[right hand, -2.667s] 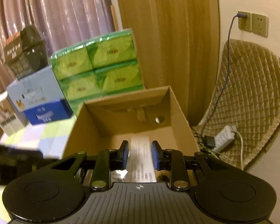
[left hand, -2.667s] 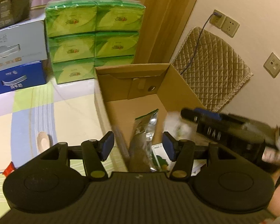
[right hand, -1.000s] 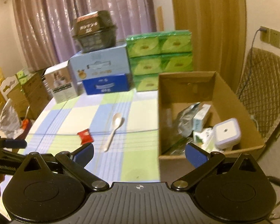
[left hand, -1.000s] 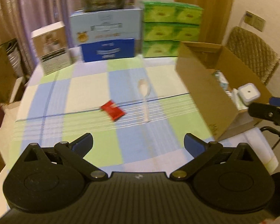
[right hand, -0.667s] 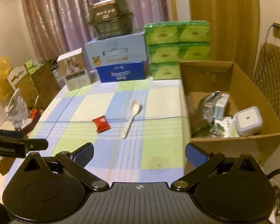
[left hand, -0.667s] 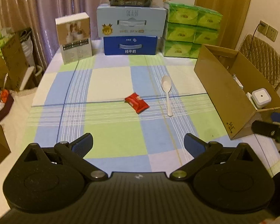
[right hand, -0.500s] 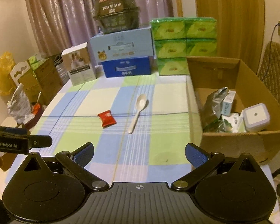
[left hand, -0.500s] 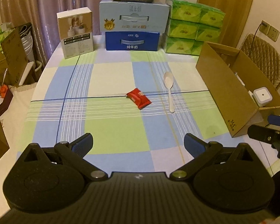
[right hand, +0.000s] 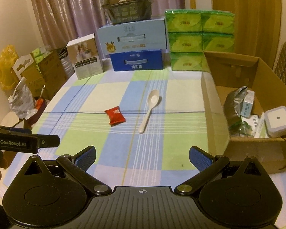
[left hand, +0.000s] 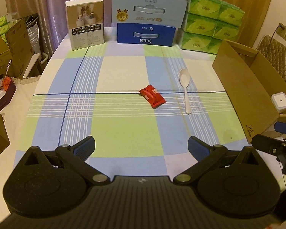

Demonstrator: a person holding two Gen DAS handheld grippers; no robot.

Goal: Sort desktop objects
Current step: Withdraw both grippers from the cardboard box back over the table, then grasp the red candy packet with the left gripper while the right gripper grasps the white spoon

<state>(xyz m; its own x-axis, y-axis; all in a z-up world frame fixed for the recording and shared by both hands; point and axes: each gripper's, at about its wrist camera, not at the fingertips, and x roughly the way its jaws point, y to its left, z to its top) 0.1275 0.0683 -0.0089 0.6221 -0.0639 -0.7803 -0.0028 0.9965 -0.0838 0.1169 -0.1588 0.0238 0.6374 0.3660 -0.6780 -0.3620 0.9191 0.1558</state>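
left gripper [left hand: 141, 147] jaws apart, empty | right gripper [right hand: 142, 156] jaws apart, empty | 1 red packet [left hand: 152, 98] + 1 white spoon [left hand: 185, 86] mid-tablecloth [left hand: 124, 129], near each other, apart | 1 cardboard box [right hand: 261, 148] at right edge

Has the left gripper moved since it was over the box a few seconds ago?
Yes. The left gripper has pulled back from the cardboard box, which now sits far to its right, and it hangs open over the near table edge.

Both tongs are spread wide and grip nothing — the left tongs [left hand: 141, 146] and the right tongs [right hand: 142, 155] sit level, side by side, fingers pointing forward, raised above the tabletop.
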